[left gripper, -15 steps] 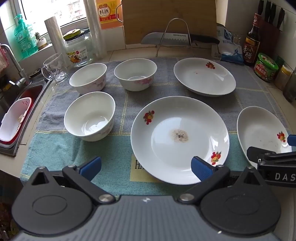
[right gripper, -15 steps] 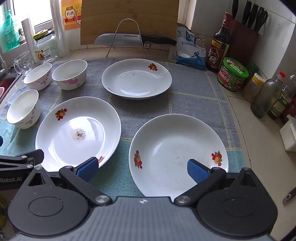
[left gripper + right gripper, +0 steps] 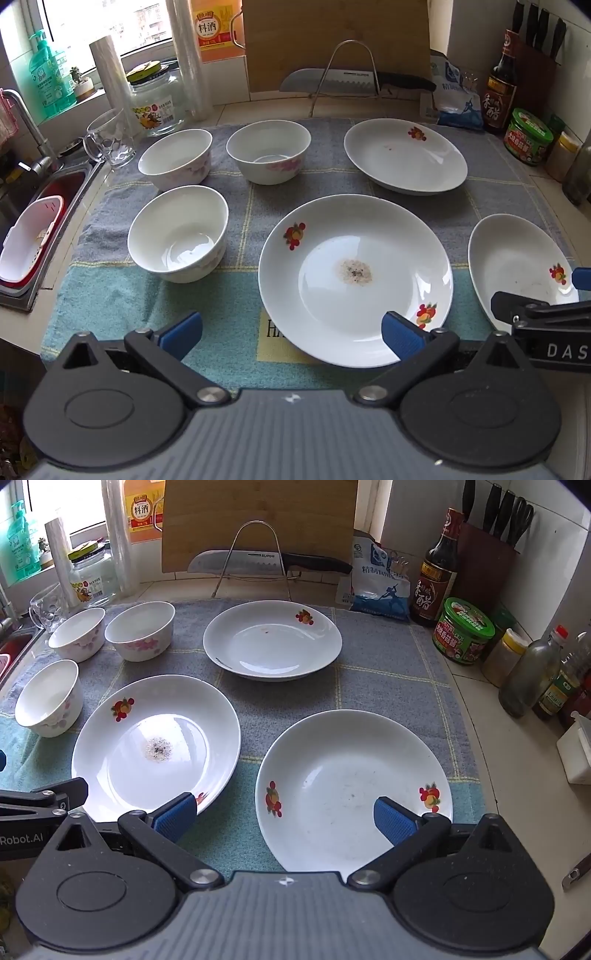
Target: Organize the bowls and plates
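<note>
Three plates (image 3: 271,644) and three bowls (image 3: 179,232) sit apart on the towel (image 3: 388,679): bowls at its left, plates centre and right. Left gripper (image 3: 291,332) and right gripper (image 3: 284,818) both gape wide, empty, over the towel's near edge. Legible: knife (image 3: 236,563) "SUPOR"; grippers "DAS", "Robot.AI".

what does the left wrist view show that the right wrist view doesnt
Only the left view: the sink with a white basket and the tap. Only the right view: the bottles and white box along the right counter. Both: three bowls, three plates, the towel, knife and cutting board.
</note>
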### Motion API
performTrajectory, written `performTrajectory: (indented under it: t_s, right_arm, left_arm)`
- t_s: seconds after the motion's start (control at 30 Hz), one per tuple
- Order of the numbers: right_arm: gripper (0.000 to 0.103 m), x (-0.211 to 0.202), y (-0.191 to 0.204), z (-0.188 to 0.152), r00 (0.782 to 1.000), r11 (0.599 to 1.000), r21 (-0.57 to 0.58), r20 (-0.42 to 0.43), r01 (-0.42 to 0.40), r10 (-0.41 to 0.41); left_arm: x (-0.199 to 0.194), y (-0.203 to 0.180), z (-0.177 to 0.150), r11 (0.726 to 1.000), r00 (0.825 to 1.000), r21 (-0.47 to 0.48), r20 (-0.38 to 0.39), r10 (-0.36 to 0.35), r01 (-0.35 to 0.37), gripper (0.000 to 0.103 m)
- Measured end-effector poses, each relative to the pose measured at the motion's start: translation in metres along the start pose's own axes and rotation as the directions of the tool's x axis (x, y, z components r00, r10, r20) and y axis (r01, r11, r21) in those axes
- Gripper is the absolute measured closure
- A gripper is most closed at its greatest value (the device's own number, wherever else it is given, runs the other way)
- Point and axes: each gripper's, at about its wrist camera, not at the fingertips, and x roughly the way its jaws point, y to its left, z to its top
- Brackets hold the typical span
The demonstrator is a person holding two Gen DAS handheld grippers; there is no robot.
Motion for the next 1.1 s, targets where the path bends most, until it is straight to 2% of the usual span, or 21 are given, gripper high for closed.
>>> performTrajectory:
  t_s: [1.1]
  right_arm:
    - [0.0, -0.0029, 0.0006, -0.0008, 1.0, 1.0, -0.012, 0.012, 0.002, -0.001]
  left_arm:
    - [-0.0062, -0.0014, -0.0016, 1.0, 1.0, -0.001, 0.015, -0.004, 0.004, 0.001]
